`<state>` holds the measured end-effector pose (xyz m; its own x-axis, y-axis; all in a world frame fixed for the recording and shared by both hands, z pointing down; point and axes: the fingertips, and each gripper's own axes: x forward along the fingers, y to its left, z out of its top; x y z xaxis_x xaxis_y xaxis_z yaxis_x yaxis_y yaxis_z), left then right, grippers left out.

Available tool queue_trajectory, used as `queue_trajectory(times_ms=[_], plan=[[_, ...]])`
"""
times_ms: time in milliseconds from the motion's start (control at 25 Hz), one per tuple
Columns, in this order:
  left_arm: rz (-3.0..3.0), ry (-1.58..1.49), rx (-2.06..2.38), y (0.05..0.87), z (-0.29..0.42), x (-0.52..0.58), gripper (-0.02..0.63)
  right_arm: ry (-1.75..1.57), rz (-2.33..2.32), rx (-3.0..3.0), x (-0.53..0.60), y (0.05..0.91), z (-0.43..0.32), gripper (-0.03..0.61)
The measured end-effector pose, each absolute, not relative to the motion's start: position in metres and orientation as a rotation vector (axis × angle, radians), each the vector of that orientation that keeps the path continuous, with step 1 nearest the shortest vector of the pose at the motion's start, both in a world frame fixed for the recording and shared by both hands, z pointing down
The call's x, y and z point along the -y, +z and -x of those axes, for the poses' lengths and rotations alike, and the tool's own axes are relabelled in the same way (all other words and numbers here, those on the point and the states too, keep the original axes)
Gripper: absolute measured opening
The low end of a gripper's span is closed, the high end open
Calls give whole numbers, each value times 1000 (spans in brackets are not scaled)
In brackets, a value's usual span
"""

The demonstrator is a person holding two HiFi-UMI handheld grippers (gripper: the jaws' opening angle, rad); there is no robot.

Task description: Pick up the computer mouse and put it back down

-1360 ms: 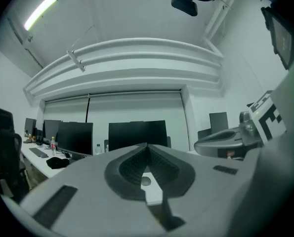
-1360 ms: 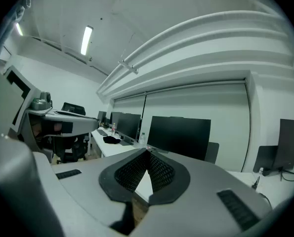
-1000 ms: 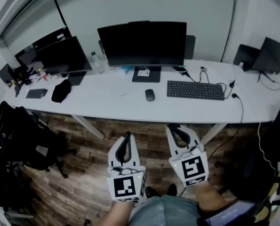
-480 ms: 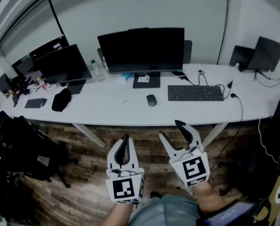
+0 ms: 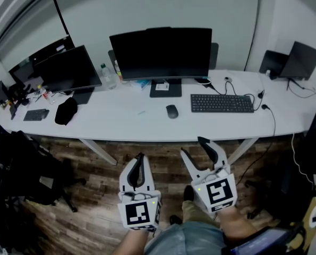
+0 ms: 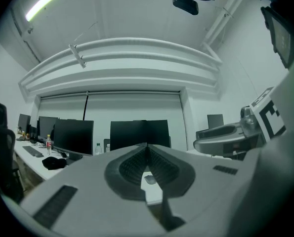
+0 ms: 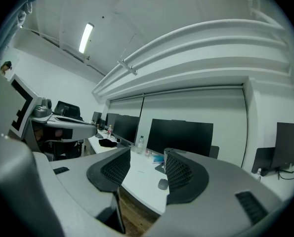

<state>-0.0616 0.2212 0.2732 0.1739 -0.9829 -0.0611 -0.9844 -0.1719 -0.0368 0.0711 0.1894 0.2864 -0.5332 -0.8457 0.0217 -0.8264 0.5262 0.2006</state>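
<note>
**While the mouse lies untouched**

The rounded dark mouse (image 5: pixel 171 111) sits midway between the smooth white table's (image 5: pixel 120 122) front and back edges. The left tool (image 5: pixel 141 156), ribbed inside, is clenched and empty. The right tool (image 5: pixel 191 145), clenched a second ago, is now parted, closing on nothing.

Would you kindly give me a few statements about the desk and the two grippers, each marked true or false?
1. The mouse lies on the desk. True.
2. The mouse lies to the right of the keyboard. False: it lies to the keyboard's left, in front of the middle monitor.
3. The left gripper has its jaws together. True.
4. The right gripper holds the mouse. False: its jaws stand apart and are closing with nothing between them, and it is short of the desk's near edge.
</note>
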Motion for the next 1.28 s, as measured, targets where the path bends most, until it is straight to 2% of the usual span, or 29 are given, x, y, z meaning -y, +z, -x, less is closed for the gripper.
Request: queue_trajectory(times_ms=[720,1280], plan=[[2421,-157,-2027,320,62,-83,8,-18,-1440,2614,-44,344,-73,224],[2306,-146,-2012,275,40,27,8,-67,-1414,2711,75,310,-85,222]])
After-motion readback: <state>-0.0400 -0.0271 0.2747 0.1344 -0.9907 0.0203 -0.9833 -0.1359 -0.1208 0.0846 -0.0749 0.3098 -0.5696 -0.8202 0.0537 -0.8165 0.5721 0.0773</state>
